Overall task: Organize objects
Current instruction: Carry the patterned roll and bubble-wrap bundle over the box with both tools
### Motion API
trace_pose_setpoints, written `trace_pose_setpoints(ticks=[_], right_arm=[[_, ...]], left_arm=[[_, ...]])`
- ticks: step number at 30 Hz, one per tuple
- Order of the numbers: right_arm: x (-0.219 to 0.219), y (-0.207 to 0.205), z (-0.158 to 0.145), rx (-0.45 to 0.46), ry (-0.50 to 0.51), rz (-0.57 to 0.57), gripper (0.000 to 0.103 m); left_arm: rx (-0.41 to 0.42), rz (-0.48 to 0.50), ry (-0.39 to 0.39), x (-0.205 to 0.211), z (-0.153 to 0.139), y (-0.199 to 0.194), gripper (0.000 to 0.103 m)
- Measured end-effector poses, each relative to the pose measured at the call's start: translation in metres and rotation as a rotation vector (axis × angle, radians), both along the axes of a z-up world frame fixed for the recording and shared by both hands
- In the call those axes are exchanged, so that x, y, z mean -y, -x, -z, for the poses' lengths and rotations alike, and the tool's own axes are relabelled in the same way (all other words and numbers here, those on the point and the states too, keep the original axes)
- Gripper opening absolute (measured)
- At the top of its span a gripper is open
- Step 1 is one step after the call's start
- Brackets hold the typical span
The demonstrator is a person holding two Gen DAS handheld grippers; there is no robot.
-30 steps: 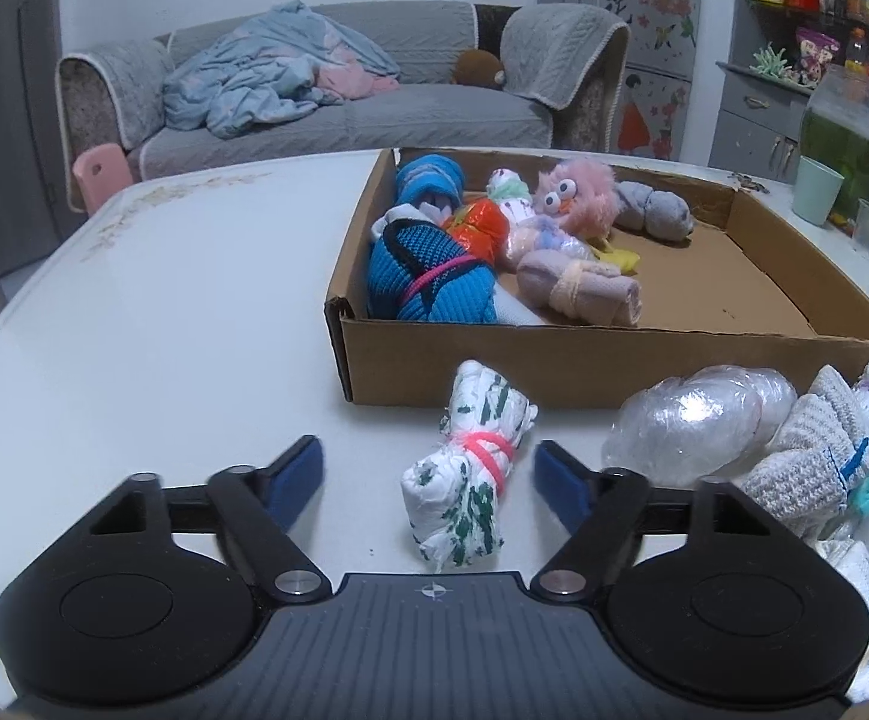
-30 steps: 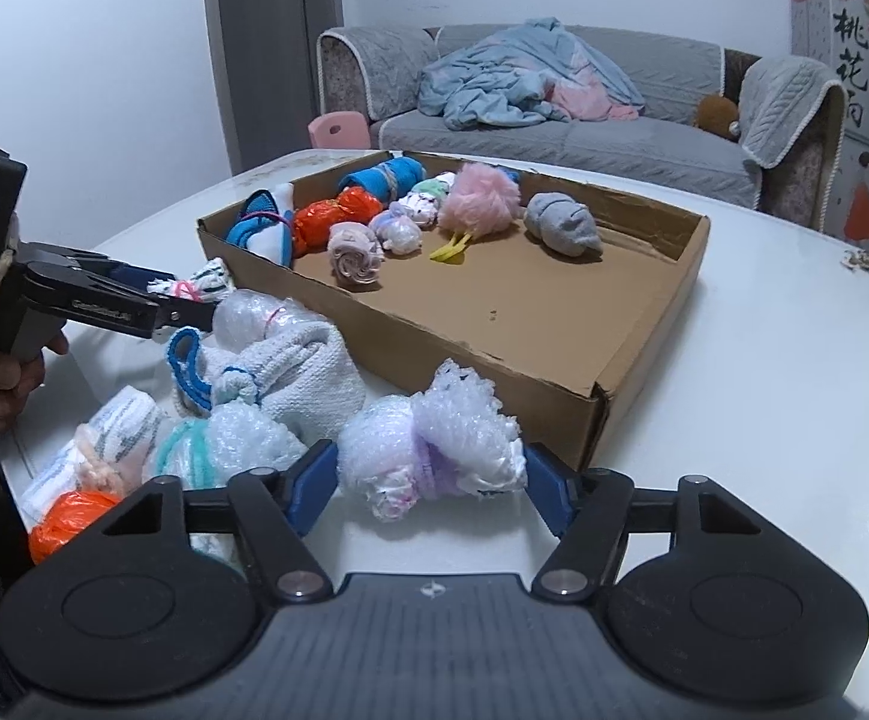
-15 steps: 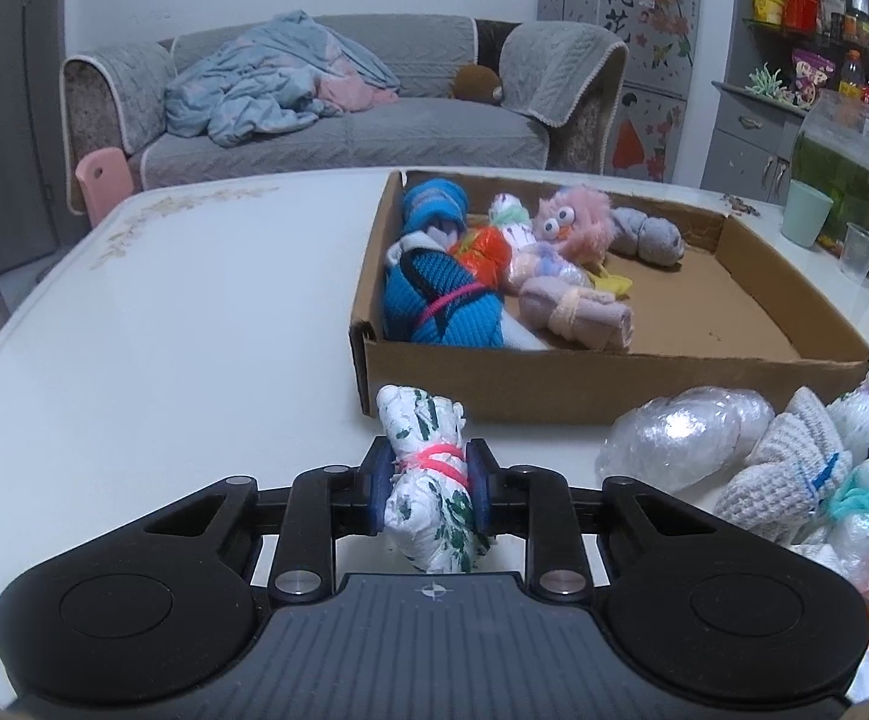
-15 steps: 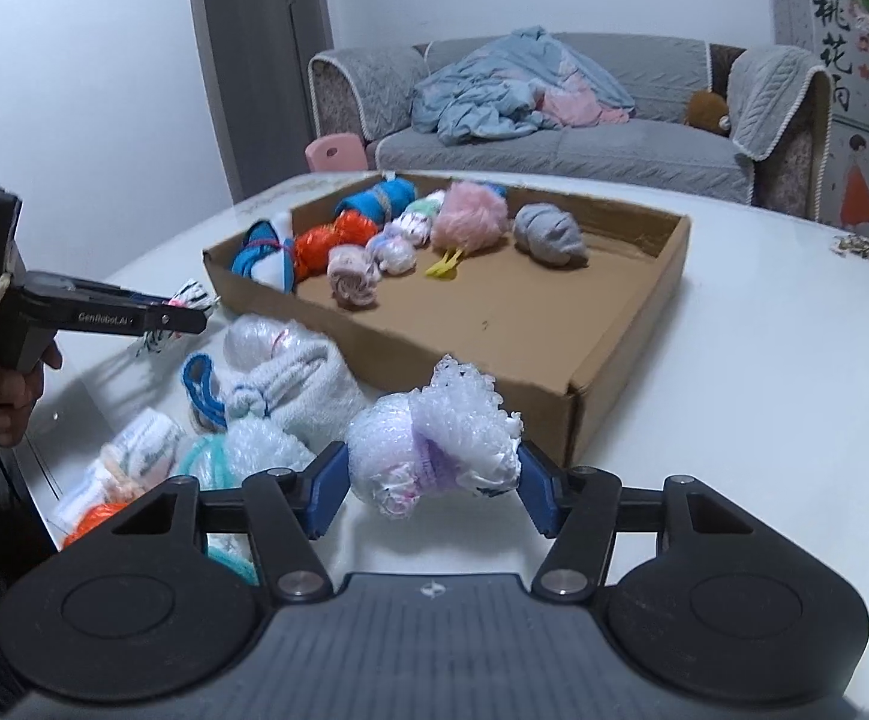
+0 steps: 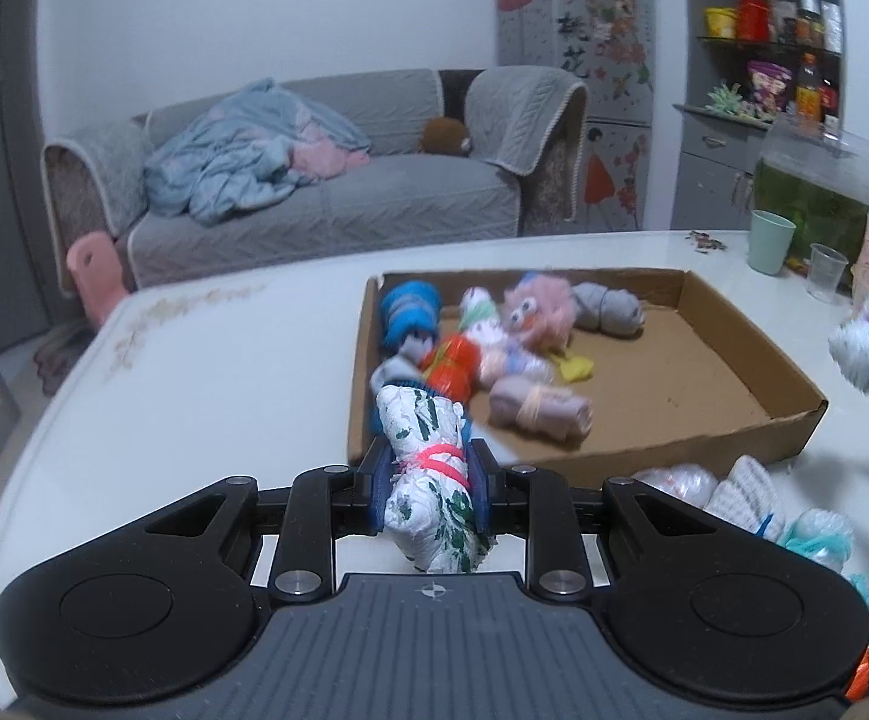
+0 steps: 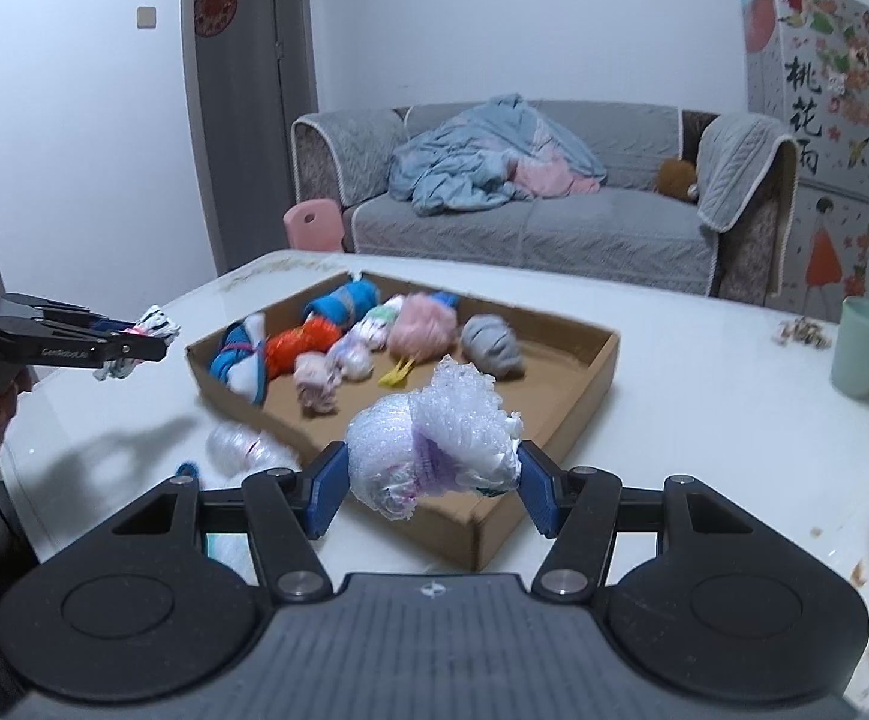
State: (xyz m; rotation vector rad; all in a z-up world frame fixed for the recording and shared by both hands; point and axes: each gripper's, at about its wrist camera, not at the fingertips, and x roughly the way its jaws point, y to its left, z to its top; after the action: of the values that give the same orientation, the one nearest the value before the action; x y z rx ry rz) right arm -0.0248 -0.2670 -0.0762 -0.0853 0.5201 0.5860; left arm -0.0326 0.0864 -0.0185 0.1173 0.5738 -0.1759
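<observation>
My left gripper [image 5: 428, 489] is shut on a white bundle with green print and a pink band [image 5: 431, 480], held above the table just before the near left corner of the cardboard box [image 5: 728, 438]. That gripper and its bundle also show in the right wrist view [image 6: 134, 345]. My right gripper [image 6: 431, 486] is shut on a white bubble-wrap bundle with a purple band [image 6: 434, 450], held above the box's near wall [image 6: 494, 531]. The box holds several rolled bundles, among them a blue one [image 5: 410, 309], an orange one [image 5: 452, 363] and a pink fuzzy one [image 5: 539, 315].
Several loose bundles [image 5: 740, 495] lie on the white table right of my left gripper. A green cup [image 5: 769, 240], a clear cup [image 5: 825, 271] and a fish tank [image 5: 824, 192] stand at the far right. A grey sofa [image 5: 326, 192] is behind the table.
Both grippers have lifted their bundles off the table and moved towards the box. The left closed on its bundle a second ago; the right tightened on the bubble-wrap bundle.
</observation>
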Motion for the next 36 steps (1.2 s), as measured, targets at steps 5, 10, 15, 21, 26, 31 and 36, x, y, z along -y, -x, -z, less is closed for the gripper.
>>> trace_pose_setpoints(ticks=[5, 10, 15, 21, 26, 31, 36], right_arm=[[0.0, -0.021, -0.016, 0.043, 0.023, 0.006, 0.056], [-0.006, -0.049, -0.029, 0.081, 0.066, -0.014, 0.056], [-0.015, -0.084, -0.034, 0.09, 0.103, -0.034, 0.056], [-0.023, -0.116, -0.025, 0.067, 0.166, -0.07, 0.056], [-0.03, -0.139, -0.008, 0.03, 0.237, -0.091, 0.056], [-0.037, -0.148, 0.008, -0.008, 0.296, -0.112, 0.056], [-0.038, -0.151, 0.018, -0.034, 0.307, -0.126, 0.056]], left_arm=[[0.032, 0.078, -0.031, 0.021, -0.023, -0.022, 0.032], [0.039, 0.191, -0.048, 0.063, -0.039, -0.057, 0.032], [-0.009, 0.282, -0.013, 0.108, -0.039, -0.101, 0.032], [-0.105, 0.338, -0.017, 0.153, -0.009, -0.154, 0.032], [-0.184, 0.334, -0.034, 0.17, 0.02, -0.188, 0.032], [-0.228, 0.347, -0.065, 0.168, 0.039, -0.196, 0.032], [-0.265, 0.328, -0.076, 0.161, 0.054, -0.208, 0.032]])
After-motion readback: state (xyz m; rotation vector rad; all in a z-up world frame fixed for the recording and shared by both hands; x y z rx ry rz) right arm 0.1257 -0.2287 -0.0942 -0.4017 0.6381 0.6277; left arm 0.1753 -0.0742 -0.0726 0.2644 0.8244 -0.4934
